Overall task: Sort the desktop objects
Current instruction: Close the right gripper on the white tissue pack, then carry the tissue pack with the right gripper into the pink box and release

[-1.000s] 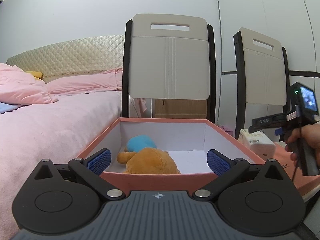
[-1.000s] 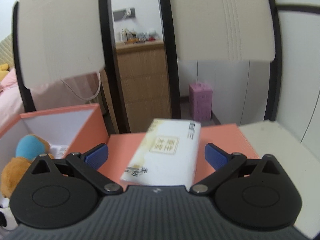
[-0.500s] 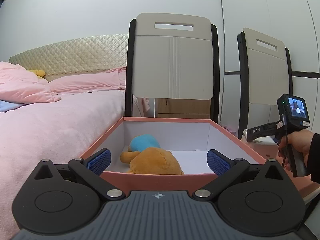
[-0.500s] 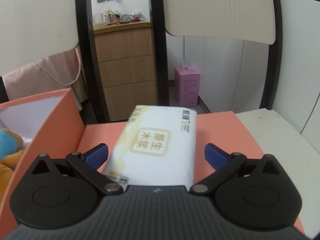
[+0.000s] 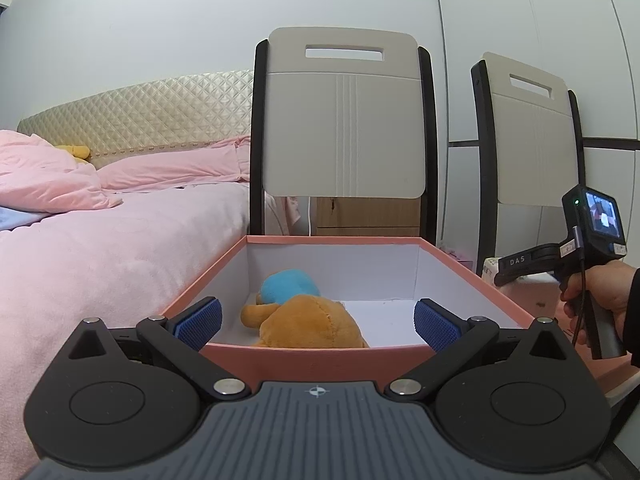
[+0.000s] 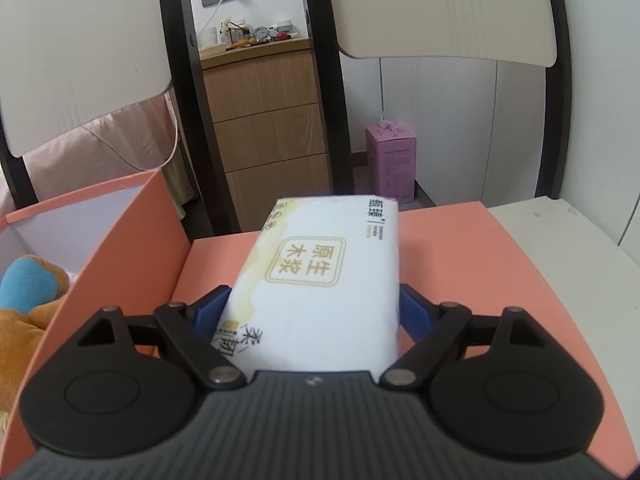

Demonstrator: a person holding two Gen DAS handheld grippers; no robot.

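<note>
now right hand-held gripper (image 6: 316,312) around tissue pack (image 6: 324,276)

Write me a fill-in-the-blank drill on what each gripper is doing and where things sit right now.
1. The right gripper has its fingers closed on the ____ pack.
2. The left gripper is open and holds ____.
3. The plush toy lies inside the ____ box.
4. The tissue pack lies over the box ____.

Missing words: tissue; nothing; pink; lid
</note>
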